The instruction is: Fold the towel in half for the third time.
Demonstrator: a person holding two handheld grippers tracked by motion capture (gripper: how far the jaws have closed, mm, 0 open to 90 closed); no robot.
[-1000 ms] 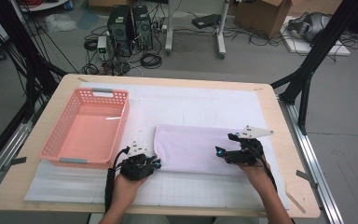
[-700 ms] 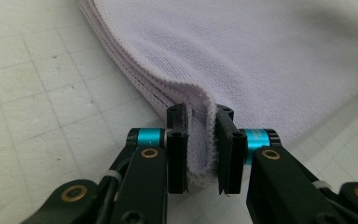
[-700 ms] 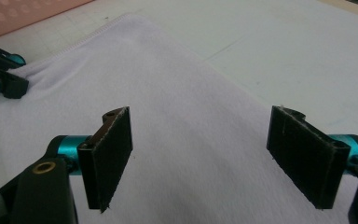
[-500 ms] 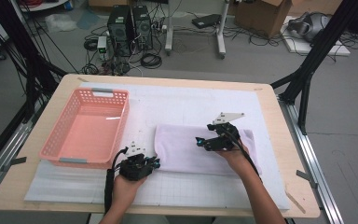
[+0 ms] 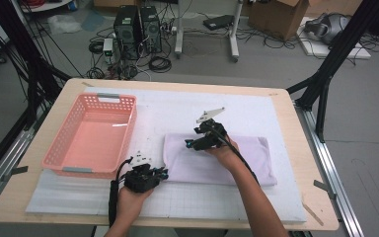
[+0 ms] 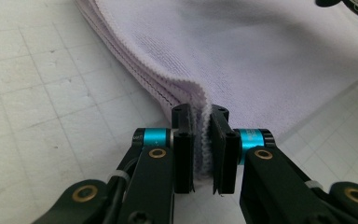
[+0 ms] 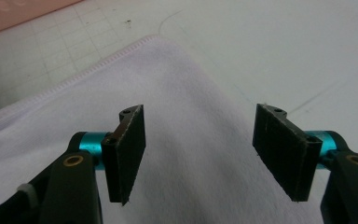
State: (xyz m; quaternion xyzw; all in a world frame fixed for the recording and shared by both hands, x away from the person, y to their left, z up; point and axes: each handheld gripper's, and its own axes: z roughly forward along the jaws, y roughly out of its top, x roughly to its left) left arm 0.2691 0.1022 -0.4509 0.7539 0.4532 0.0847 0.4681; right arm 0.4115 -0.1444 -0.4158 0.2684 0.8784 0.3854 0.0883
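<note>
A folded pale lilac towel [image 5: 246,158] lies on the white mat, in front of centre. My left gripper [image 5: 164,173] is at the towel's near left corner. In the left gripper view the jaws [image 6: 200,116] pinch the stacked edge of the towel [image 6: 261,56]; they have just been closing on it. My right gripper [image 5: 190,144] hovers over the towel's left part, pointing left. Its jaws [image 7: 199,112] stand apart above the towel [image 7: 191,177]; they have just been closing a little, and no fold is between the pads.
A pink plastic basket [image 5: 64,143] stands empty at the left of the white gridded mat [image 5: 177,106]. The mat covers most of the wooden table [image 5: 306,128]. Black frame legs and cables stand beyond the table.
My right gripper has travelled left along the towel from its right end to its left part. The left gripper has stayed at the near left corner.
</note>
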